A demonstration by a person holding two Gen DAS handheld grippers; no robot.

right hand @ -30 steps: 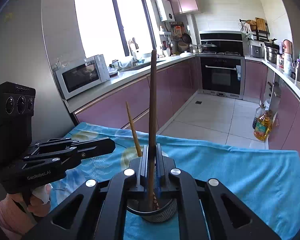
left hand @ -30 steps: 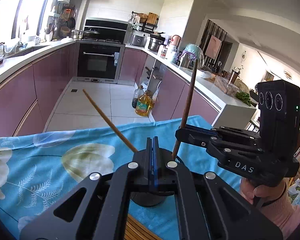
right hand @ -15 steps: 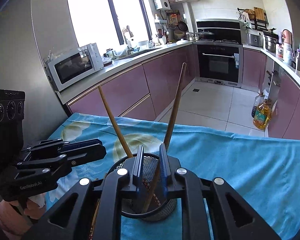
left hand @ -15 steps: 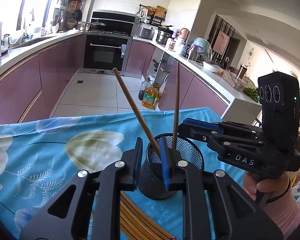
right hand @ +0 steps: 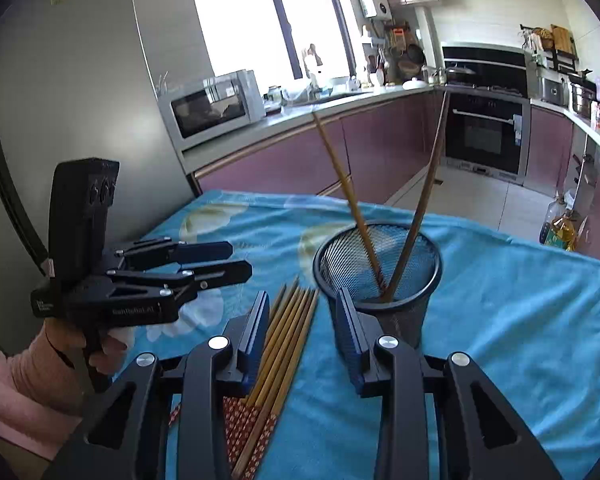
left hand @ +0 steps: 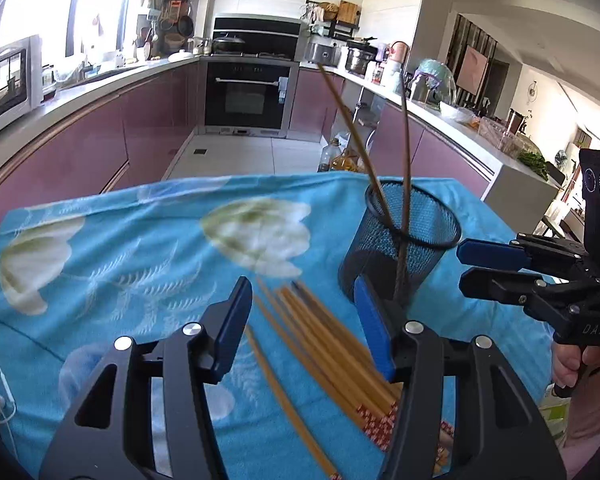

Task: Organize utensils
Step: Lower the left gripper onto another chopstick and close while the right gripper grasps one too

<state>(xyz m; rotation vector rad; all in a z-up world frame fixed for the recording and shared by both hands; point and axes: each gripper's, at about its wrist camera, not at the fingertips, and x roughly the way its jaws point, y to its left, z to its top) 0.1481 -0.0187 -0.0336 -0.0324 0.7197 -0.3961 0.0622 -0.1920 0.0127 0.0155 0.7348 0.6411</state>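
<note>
Done: two chopsticks [right hand: 380, 208] stand crossed in the mesh cup [right hand: 378, 268], centre of my right view.
Left: a bundle of chopsticks [left hand: 320, 344] lies on the blue cloth [left hand: 139, 264], lower centre, beside the cup.
Left gripper [left hand: 306, 320]: jaws just opened, wide apart, nothing between them.
Right gripper [right hand: 302, 332]: just parted too, empty.
Hidden: bundle's patterned ends run under my fingers; I can't count them.

Black wire-mesh metal cup [right hand: 378, 258]; matt wooden chopsticks [right hand: 287, 336]; blue cloth [right hand: 520, 300]

Mesh cup [left hand: 404, 240] w/ leaning chopsticks [left hand: 350, 128] blocks right; cloth [left hand: 119, 264] left clear.
</note>
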